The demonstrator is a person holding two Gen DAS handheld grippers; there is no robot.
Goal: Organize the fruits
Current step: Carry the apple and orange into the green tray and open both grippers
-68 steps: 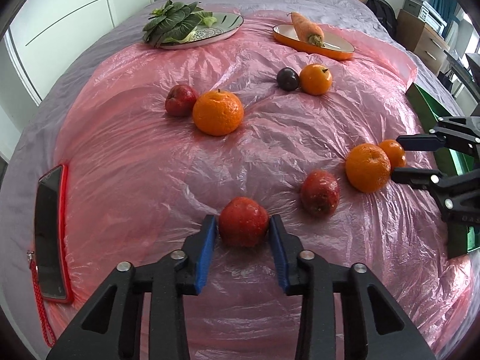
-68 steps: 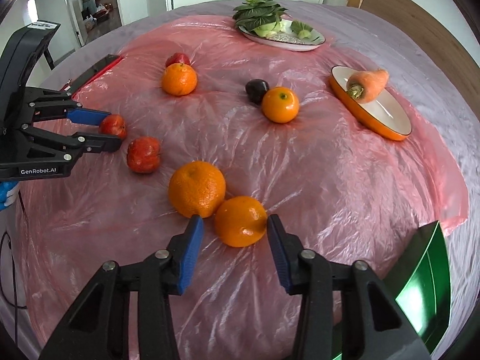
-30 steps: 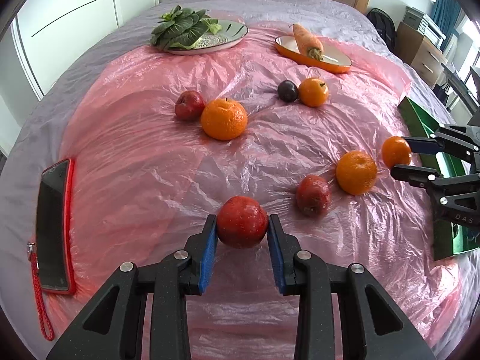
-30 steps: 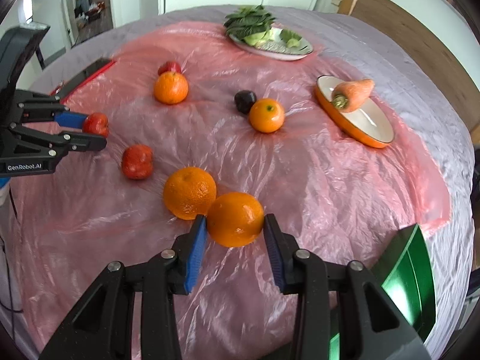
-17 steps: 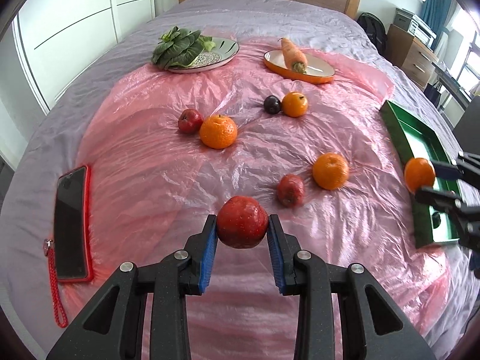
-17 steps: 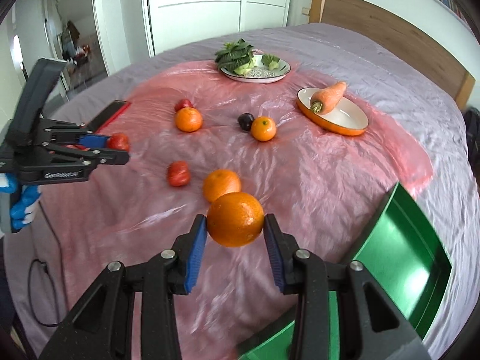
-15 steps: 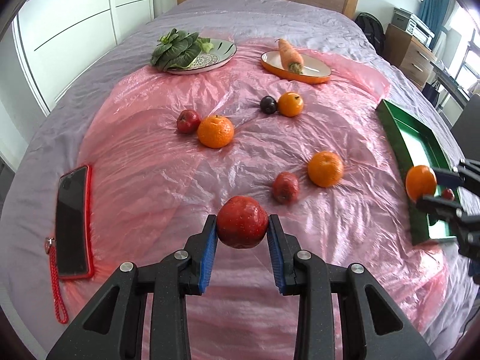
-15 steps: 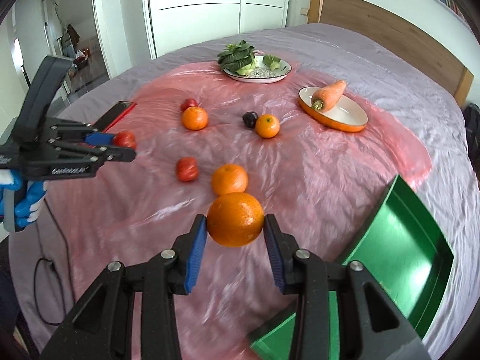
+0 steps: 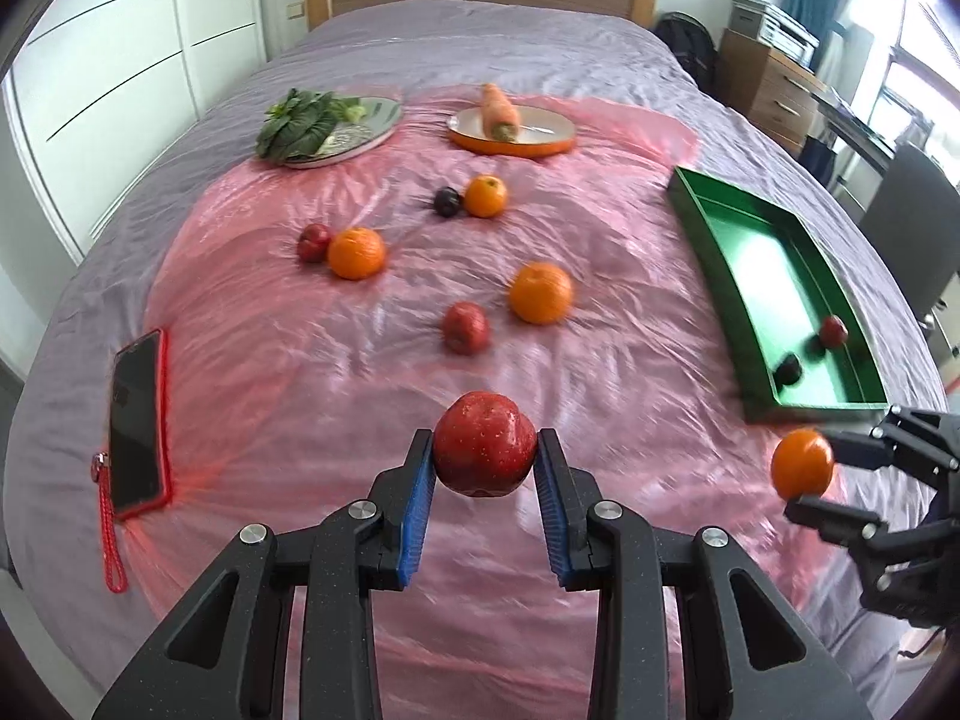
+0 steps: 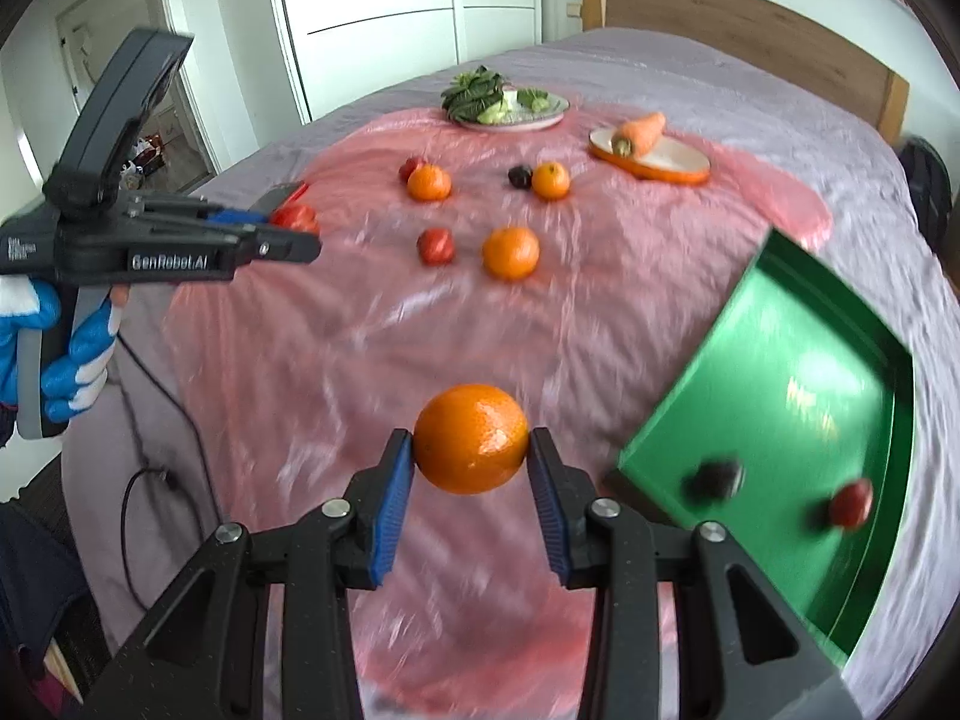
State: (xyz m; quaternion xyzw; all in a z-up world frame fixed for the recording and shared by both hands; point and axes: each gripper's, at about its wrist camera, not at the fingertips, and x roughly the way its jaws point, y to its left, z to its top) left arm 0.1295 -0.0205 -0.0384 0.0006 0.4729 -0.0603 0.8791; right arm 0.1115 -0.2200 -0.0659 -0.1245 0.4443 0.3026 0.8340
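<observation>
My left gripper [image 9: 485,468] is shut on a red apple [image 9: 485,444] and holds it in the air above the pink plastic sheet [image 9: 360,396]. My right gripper [image 10: 471,462] is shut on an orange [image 10: 471,438], lifted near the front end of the green tray [image 10: 780,372]. The tray holds a dark plum [image 10: 717,478] and a small red fruit [image 10: 851,503]. On the sheet lie a red apple [image 9: 465,327], an orange [image 9: 540,293], another orange [image 9: 356,252] beside a red apple [image 9: 314,242], and a plum [image 9: 447,201] beside an orange [image 9: 485,196].
A plate of leafy greens [image 9: 324,126] and an orange dish with a carrot [image 9: 510,126] stand at the far side of the bed. A phone in a red case [image 9: 138,420] lies at the left edge. The green tray [image 9: 762,276] lies at the right.
Both grippers have risen and pulled back from the sheet with their fruit. The right gripper with the orange has moved toward the near end of the green tray.
</observation>
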